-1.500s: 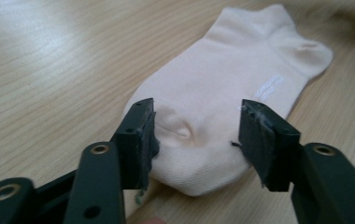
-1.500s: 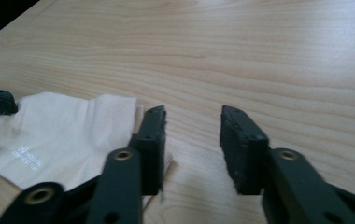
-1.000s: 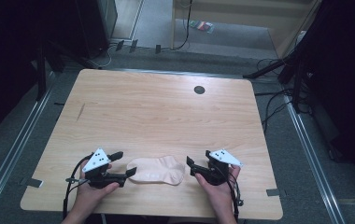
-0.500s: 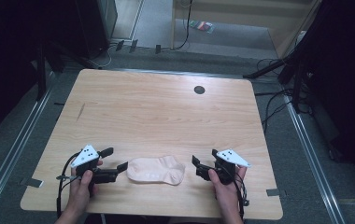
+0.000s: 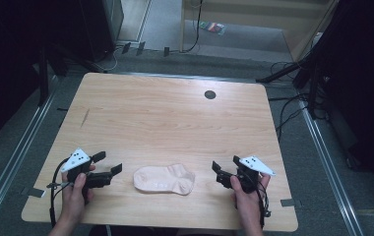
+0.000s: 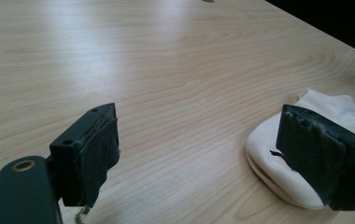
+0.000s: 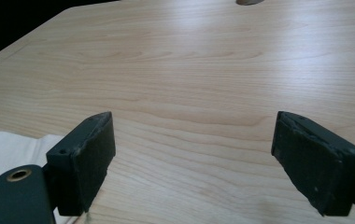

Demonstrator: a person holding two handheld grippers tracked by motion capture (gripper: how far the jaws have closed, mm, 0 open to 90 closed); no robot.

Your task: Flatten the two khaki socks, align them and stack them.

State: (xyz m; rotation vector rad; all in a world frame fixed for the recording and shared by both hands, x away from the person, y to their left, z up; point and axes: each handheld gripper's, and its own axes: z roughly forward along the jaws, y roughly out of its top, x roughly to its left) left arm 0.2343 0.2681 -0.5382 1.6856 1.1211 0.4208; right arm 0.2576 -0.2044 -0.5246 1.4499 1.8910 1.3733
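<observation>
Pale cream ankle sock (image 5: 165, 179), folded flat, lies on the light wooden table (image 5: 165, 118) near its front edge, between the two grippers and touching neither. Left gripper (image 5: 107, 163), black with a grey three-cornered plate, sits just to the sock's left, jaws spread wide and empty; in the left gripper view the sock (image 6: 278, 154) lies partly behind the right-hand jaw. Right gripper (image 5: 224, 167) rests apart on the sock's right, jaws likewise released with bare wood between them; the sock's edge (image 7: 12, 151) shows at lower left there. Small dark round hole (image 5: 209, 94) sits near the table's far edge.
</observation>
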